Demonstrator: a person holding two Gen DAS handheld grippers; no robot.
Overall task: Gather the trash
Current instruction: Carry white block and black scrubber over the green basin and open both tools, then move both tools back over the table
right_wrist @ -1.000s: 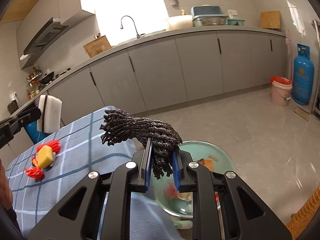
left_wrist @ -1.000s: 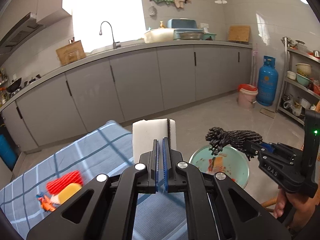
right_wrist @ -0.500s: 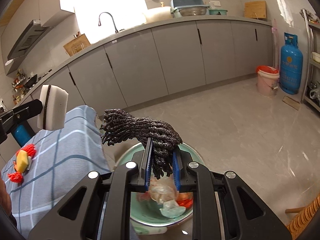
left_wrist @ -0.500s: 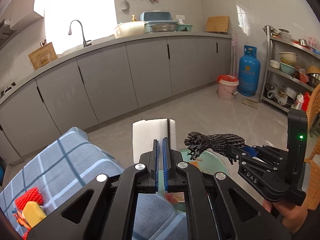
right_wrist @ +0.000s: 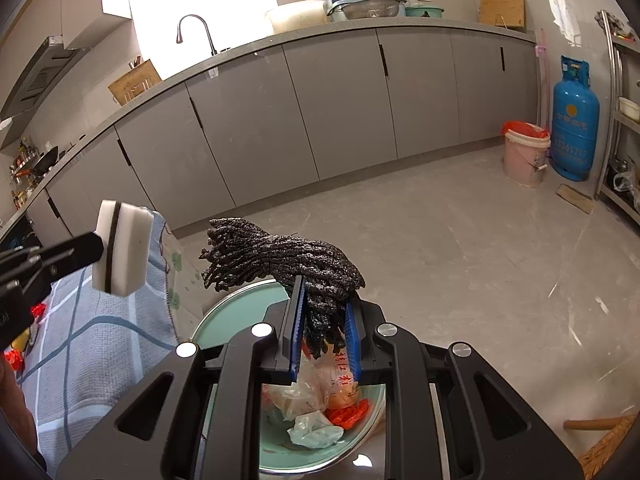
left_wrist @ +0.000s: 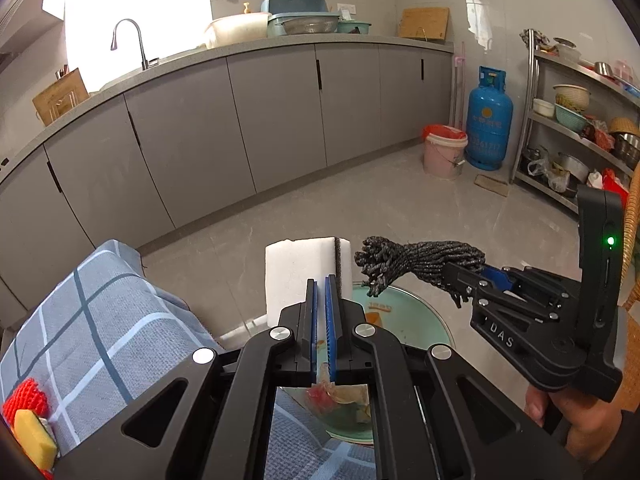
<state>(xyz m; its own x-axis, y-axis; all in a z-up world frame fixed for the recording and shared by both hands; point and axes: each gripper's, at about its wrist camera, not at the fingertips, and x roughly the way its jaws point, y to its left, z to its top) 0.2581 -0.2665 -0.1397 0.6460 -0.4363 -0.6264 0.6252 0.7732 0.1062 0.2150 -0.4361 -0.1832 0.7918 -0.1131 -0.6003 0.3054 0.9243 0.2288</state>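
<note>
My left gripper (left_wrist: 324,292) is shut on a white sponge (left_wrist: 304,272) with a dark scouring strip; it also shows in the right wrist view (right_wrist: 122,248). My right gripper (right_wrist: 322,312) is shut on a bundle of black cord (right_wrist: 288,258), also seen in the left wrist view (left_wrist: 416,264). Both are held in the air over a green basin (right_wrist: 236,308) on the floor, which holds plastic wrappers and red scraps (right_wrist: 320,404). The basin rim also shows under the left gripper (left_wrist: 416,320).
A table with a blue checked cloth (left_wrist: 104,320) stands to the left, with a yellow sponge (left_wrist: 34,438) and red netting (left_wrist: 24,396) on it. Grey cabinets line the back. A pink bucket (left_wrist: 444,152), blue gas cylinder (left_wrist: 490,120) and metal shelf (left_wrist: 580,128) stand at the right.
Both grippers have moved right, off the table and over the green basin, still holding the sponge and the cord bundle. The basin's contents now show under the right gripper.
</note>
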